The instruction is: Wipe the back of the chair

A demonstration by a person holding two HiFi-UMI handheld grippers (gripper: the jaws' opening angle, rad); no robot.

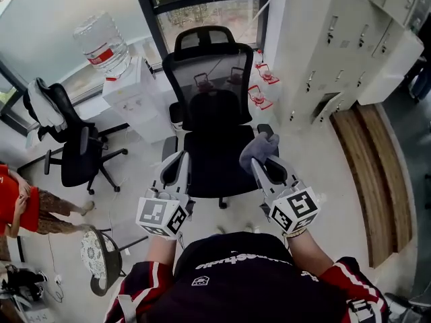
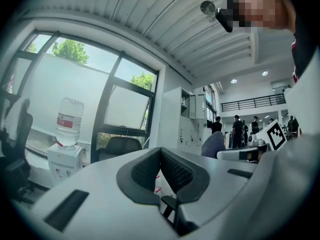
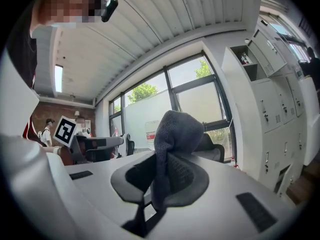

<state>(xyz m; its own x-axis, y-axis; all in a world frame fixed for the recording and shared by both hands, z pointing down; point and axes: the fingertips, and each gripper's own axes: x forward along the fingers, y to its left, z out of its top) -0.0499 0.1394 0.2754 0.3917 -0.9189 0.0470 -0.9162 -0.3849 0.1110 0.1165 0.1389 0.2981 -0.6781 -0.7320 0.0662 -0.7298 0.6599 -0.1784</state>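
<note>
A black mesh office chair (image 1: 214,106) stands in front of me, its seat facing me and its back (image 1: 210,79) toward the window. My right gripper (image 1: 259,157) is shut on a grey cloth (image 1: 258,148) over the chair's right armrest; the cloth (image 3: 172,144) bunches up between the pads in the right gripper view. My left gripper (image 1: 174,165) hangs over the left armrest, shut with nothing in it; its pads (image 2: 172,171) meet in the left gripper view, where the chair's top (image 2: 120,146) shows low by the window.
A second black chair (image 1: 71,140) with a white garment stands at left. A water dispenser (image 1: 124,79) sits by the window. White lockers (image 1: 350,46) line the right wall beside a wooden bench (image 1: 370,173). A person in red (image 1: 17,204) sits at far left, a stool (image 1: 101,254) nearby.
</note>
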